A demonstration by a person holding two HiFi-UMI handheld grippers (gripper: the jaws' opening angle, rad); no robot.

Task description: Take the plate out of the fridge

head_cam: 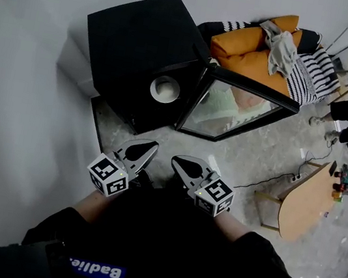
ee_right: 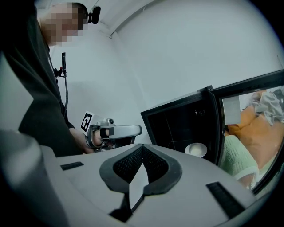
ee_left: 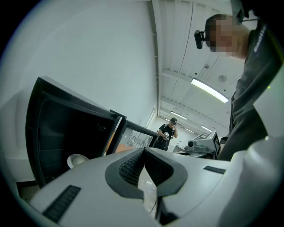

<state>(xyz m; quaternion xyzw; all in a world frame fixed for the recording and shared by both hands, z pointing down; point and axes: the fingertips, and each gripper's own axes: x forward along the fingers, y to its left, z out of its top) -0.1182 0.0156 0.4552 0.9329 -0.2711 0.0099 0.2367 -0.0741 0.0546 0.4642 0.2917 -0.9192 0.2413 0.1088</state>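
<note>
A small black fridge stands on the floor against the white wall with its glass door swung open to the right. Inside lies a white plate, also seen in the left gripper view as the plate and in the right gripper view as the plate. Both grippers hang close to my body, well short of the fridge. My left gripper is shut with nothing in it, jaw tips touching. My right gripper is shut too and holds nothing.
An orange cushion and striped cloth lie behind the open door. A round wooden table stands at the right with a cable on the floor near it. Another person stands far across the room.
</note>
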